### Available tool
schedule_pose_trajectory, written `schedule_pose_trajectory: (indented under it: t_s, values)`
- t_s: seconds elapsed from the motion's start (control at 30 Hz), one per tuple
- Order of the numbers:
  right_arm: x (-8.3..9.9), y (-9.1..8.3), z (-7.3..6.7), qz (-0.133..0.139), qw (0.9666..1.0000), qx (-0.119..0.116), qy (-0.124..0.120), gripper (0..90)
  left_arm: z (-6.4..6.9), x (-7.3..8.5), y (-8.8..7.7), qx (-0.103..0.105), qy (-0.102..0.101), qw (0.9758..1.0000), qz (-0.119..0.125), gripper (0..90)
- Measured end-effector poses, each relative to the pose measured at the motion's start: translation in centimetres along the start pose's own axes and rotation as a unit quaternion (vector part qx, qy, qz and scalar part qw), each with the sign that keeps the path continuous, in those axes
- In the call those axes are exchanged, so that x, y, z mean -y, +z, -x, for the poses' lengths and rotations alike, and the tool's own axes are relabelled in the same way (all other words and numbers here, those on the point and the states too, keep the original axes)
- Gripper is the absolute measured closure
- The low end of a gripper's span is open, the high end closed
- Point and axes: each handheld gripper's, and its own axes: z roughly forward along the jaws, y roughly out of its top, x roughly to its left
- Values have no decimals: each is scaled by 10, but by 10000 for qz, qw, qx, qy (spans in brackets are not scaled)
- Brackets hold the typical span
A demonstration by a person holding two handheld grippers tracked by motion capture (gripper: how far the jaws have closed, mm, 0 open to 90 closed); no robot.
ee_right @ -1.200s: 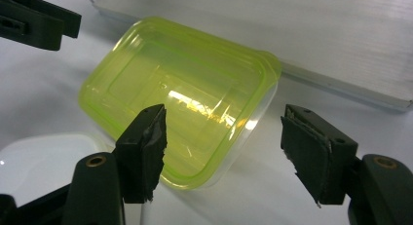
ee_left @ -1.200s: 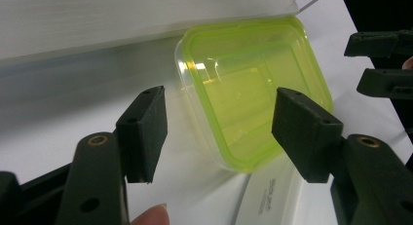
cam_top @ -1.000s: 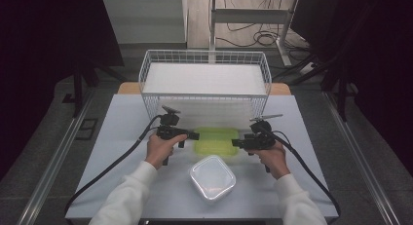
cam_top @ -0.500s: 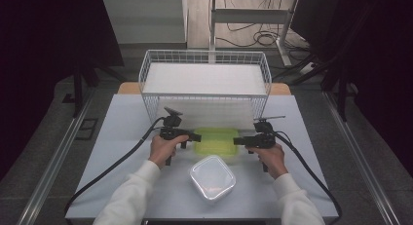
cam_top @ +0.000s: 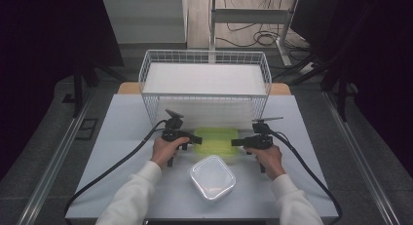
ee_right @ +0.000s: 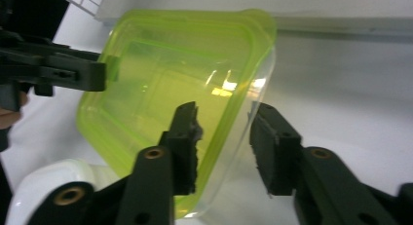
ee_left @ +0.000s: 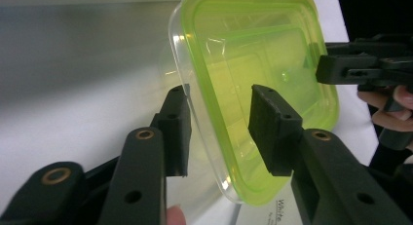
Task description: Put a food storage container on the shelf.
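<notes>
nearest, a clear container sits untouched. beyond it, left gripper and right gripper have just been closing, each straddling an edge of the green-lidded box before the wire basket; pads seemingly not yet pressing, so a two-handed lift looks imminent.

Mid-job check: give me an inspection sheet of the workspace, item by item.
Surface: pale table, bare at the left.
Job's things: green-lidded clear container lies between both grippers; each long edge sits between a pair of jaws.
Clutter: a clear container with white lid at the near edge; white wire basket behind.
Grippers: left gripper and right gripper have just been closing; gaps show beside the pads, no clamp yet.
Cables: one black cable trails from each gripper toward the near edge.
Surroundings: dark floor, desk legs and loose wires beyond the basket.
</notes>
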Motion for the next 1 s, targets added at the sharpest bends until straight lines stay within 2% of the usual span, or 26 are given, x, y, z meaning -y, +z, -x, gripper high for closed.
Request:
schedule_pose_trajectory:
  t_s: [0.07,0.1,0.2,0.23,0.37,0.47,0.53,0.67,0.77,0.8,0.83,0.97,1.0]
  values:
    - [0,0,0,-5,10000,-13,72,666,0,0,-1,38,-45,10000,8,636]
    - [0,-1,0,-2,9998,-74,157,697,0,1,-4,-59,1,10000,15,728]
    - [0,-2,-1,59,9998,-111,168,719,0,2,-7,15,-20,10000,52,763]
    - [-1,-5,-2,124,9997,-120,193,756,2,4,-10,0,-16,9999,107,791]
    - [0,-7,-4,167,9997,-145,142,774,5,5,-13,-72,128,9998,129,798]
    - [0,-10,-6,239,9996,-171,44,777,9,6,-18,-56,263,9994,237,799]
    - [-1,-12,-6,272,9995,-187,23,778,12,6,-20,-48,271,9991,317,799]
    - [-1,-19,-11,429,9988,-226,-113,779,18,7,-26,-37,347,9984,435,799]
    - [-2,-23,-14,495,9982,-241,-249,778,21,8,-31,-8,486,9975,504,798]
    - [-3,-27,-20,555,9973,-196,-433,777,23,8,-33,1,530,9971,541,798]
    - [-3,-27,-20,555,9973,-196,-433,777,23,9,-35,21,558,9968,570,798]
    - [-5,-37,-29,693,9951,-175,-683,775,30,9,-44,130,640,9951,748,797]
    - [-6,-40,-33,740,9939,-180,-792,774,32,10,-48,122,730,9946,733,795]
